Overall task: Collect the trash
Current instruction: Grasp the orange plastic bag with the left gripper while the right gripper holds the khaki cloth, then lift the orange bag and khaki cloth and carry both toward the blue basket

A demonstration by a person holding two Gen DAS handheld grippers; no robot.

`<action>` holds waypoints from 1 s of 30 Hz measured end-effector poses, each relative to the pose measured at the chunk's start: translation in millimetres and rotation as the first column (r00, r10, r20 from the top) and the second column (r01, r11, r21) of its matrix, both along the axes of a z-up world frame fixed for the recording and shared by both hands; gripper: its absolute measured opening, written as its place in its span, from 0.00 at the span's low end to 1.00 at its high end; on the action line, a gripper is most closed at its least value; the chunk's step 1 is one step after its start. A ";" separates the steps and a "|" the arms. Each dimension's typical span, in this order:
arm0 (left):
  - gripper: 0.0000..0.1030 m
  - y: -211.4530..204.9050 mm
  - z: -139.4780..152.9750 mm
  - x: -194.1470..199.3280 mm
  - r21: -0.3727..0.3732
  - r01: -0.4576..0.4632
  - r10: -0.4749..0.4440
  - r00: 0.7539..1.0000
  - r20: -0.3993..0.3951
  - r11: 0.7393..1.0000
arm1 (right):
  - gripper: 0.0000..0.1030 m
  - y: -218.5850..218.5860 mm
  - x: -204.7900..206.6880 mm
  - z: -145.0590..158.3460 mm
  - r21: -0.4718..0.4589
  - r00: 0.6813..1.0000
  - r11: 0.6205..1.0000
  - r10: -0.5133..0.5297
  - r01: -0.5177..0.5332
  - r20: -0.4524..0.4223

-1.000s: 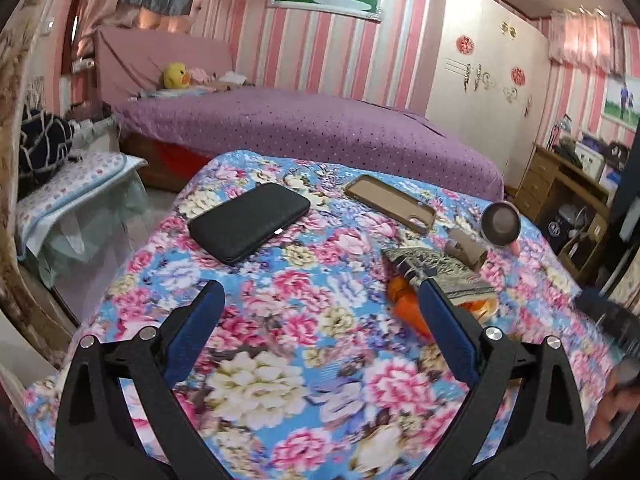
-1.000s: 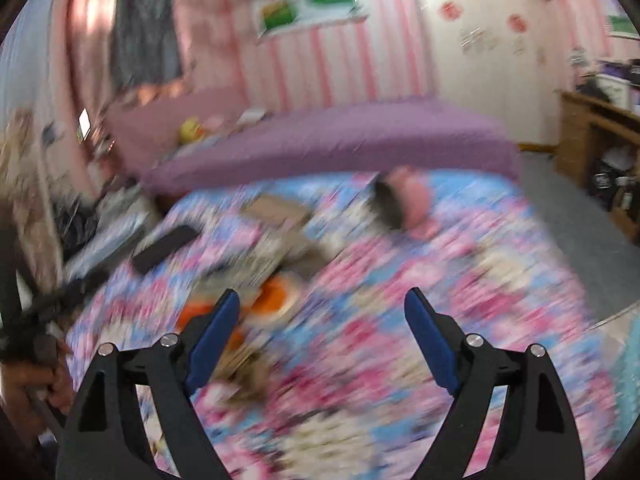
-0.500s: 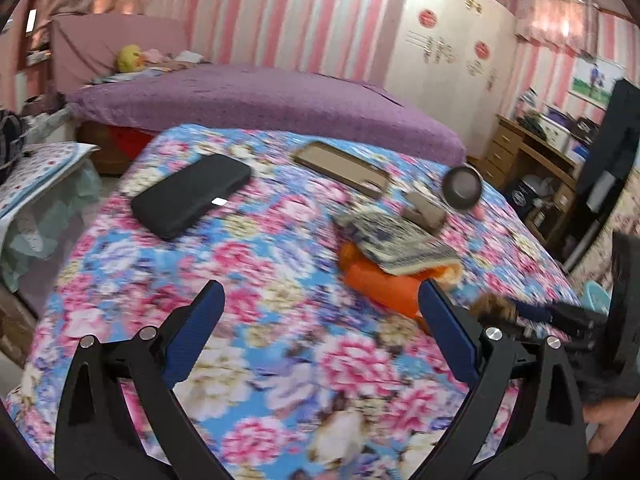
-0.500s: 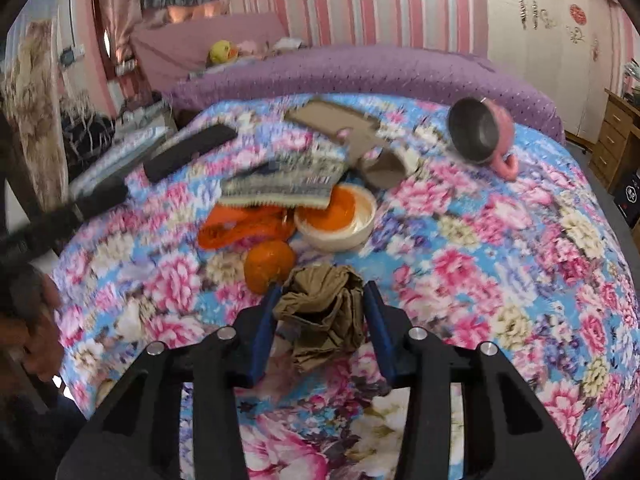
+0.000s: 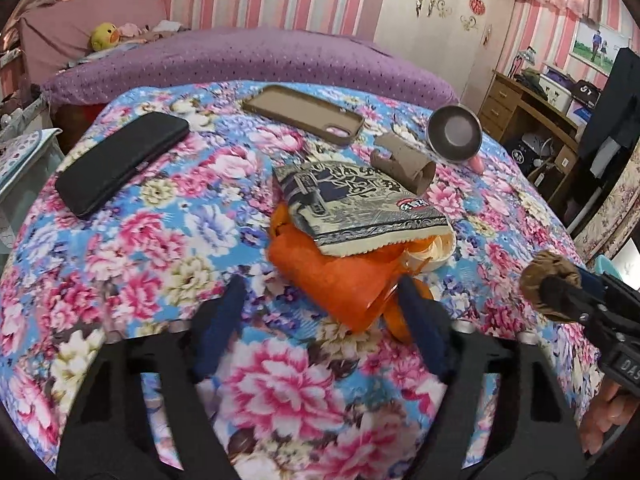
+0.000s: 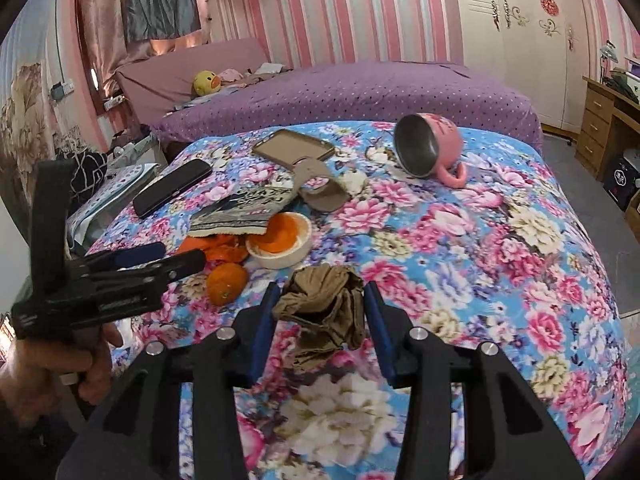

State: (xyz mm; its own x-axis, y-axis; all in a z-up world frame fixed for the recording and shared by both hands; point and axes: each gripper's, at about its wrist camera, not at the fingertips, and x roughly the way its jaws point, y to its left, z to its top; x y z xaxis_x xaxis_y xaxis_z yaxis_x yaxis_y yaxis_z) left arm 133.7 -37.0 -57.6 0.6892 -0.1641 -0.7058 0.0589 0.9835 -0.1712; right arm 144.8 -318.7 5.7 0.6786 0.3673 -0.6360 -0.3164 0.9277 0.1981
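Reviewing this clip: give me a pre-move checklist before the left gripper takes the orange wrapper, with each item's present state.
1. Right gripper holds the crumpled brown paper wad: ok.
2. Left gripper lined up on the orange plastic wrapper: ok, wrapper end between its closing jaws.
3. Pads pressing the wrapper: cannot tell.
4. Wrapper free to lift: not ok, the grey patterned snack packet lies on it.
5. Whole orange fruit clear of the grip: cannot tell.
6. Trash bin in view: not ok.
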 end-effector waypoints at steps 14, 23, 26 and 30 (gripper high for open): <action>0.01 17.8 30.4 -44.8 -0.054 0.031 -0.024 0.990 0.138 0.998 | 0.43 -20.9 -4.9 4.0 0.019 0.999 0.999 -0.028 0.028 0.024; 0.01 32.6 63.0 -74.0 0.010 -0.062 0.056 0.946 0.319 0.998 | 0.43 -21.2 -16.7 13.5 0.013 0.996 0.999 -0.040 0.039 0.082; 0.01 37.6 65.0 -74.3 0.007 -0.066 0.060 0.944 0.323 0.998 | 0.43 -22.7 -17.9 14.2 0.007 0.994 0.999 -0.049 0.049 0.093; 0.01 40.0 66.8 -74.6 0.008 -0.074 0.067 0.942 0.327 0.997 | 0.43 -25.6 -19.2 16.4 0.003 0.992 0.998 -0.065 0.066 0.110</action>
